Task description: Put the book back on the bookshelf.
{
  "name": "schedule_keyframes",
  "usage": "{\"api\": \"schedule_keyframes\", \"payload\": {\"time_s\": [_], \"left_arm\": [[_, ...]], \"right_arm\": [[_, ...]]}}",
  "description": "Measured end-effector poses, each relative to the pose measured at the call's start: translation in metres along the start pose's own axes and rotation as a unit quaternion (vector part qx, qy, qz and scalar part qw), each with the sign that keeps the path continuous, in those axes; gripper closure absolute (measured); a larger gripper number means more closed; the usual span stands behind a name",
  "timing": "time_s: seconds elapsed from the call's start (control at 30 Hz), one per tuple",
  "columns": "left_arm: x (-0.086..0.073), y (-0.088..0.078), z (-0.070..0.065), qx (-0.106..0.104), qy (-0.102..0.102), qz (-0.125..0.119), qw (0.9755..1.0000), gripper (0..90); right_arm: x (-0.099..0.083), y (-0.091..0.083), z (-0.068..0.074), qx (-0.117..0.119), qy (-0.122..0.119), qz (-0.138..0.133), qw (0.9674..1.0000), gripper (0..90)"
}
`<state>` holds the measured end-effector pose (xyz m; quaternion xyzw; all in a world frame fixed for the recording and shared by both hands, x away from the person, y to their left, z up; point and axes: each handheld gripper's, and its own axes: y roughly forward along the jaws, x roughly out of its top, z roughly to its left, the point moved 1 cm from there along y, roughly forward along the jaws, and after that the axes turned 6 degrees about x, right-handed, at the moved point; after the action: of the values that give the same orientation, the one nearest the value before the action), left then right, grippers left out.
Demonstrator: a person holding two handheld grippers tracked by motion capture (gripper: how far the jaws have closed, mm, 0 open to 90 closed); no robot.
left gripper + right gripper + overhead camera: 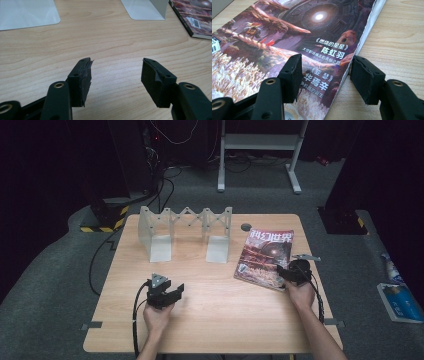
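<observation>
A light wooden counter carries a magazine at right, a folding rack at back, and a small dark disc.

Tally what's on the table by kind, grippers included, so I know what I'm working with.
Magazine: 1
Expandable rack: 1
Small dark round thing: 1
Hand-held grippers: 2, left gripper and right gripper, both open
Total: 5
</observation>
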<state>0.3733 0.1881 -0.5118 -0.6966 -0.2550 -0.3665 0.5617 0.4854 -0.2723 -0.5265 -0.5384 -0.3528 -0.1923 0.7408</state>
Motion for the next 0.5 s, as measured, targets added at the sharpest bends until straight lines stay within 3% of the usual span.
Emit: {"api": "schedule_keyframes", "payload": {"time_s": [0.2, 0.43, 0.5], "left_arm": [[0.004, 0.004, -0.005, -0.013, -0.005, -0.006, 0.9999, 41.8], [0.014, 0.007, -0.016, -0.019, 0.016, -0.001, 0.9997, 42.1], [0.016, 0.009, -0.02, -0.025, 0.011, -0.005, 0.9996, 42.2]], "right_arm": [[0.0, 0.0, 0.0, -0.001, 0.0, 0.0, 1.0, 43.2], [0.0, 0.0, 0.0, -0.001, 0.0, 0.0, 1.0, 43.2], [0.0, 0.0, 0.0, -0.001, 0.0, 0.0, 1.0, 43.3]]}}
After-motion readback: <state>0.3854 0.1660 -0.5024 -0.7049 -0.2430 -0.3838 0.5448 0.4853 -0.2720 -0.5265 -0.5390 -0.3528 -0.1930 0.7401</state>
